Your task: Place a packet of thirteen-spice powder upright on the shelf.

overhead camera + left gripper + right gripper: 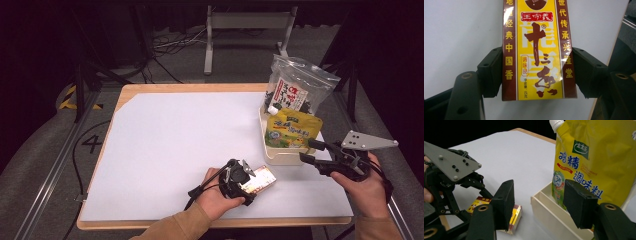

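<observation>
A yellow and brown seasoning box (261, 180) (539, 50) lies flat on the white sheet near the front edge. My left gripper (252, 184) (536, 72) is shut on it, one pad against each long side. My right gripper (306, 151) (539, 202) stands open at the front right corner of a cream tray (280, 159) (549, 217). Its jaws straddle the tray's front wall without touching it. A yellow spouted pouch (292, 131) (594, 157) stands in the tray. The box (515, 216) also lies low to the left in the right gripper view.
A clear bag with a white label (297, 90) stands upright at the tray's far end. The white sheet (190, 140) covers a wooden tabletop (150, 88). A metal frame (245, 22) and loose cables lie on the floor beyond.
</observation>
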